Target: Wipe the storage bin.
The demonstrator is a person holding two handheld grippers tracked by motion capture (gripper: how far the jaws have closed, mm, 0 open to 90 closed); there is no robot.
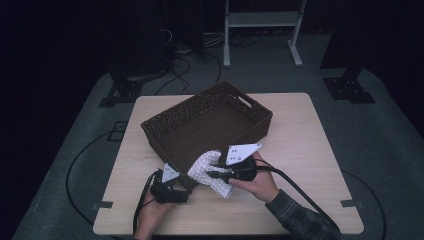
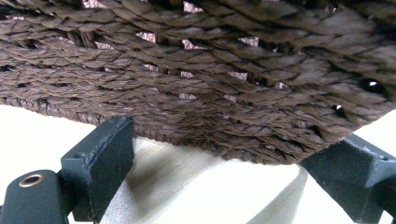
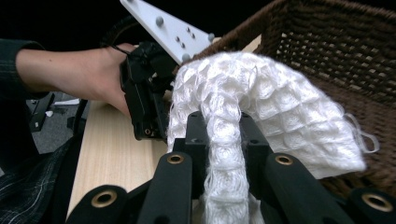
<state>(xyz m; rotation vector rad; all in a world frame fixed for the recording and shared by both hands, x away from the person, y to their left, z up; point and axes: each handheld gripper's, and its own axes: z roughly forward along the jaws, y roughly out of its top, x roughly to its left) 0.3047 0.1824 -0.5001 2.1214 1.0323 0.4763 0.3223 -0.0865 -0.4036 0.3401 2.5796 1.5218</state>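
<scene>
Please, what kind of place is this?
Probably a recording lab or studio: a lone wooden table on grey floor, dark surroundings, cables running to stands, and a metal frame behind.

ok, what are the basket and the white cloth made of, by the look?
Basket: dark brown woven wicker or rattan-like strands, matte; the close gripper view shows twisted fibres with gaps between them. Could be synthetic.
White cloth: soft waffle-weave textile, probably cotton; a raised square grid and loose threads at the edge show.

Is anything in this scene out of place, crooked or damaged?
The basket sits askew on the table, turned to its edges. A loose thread loop hangs from the white cloth in the right gripper. No damage shows.
</scene>
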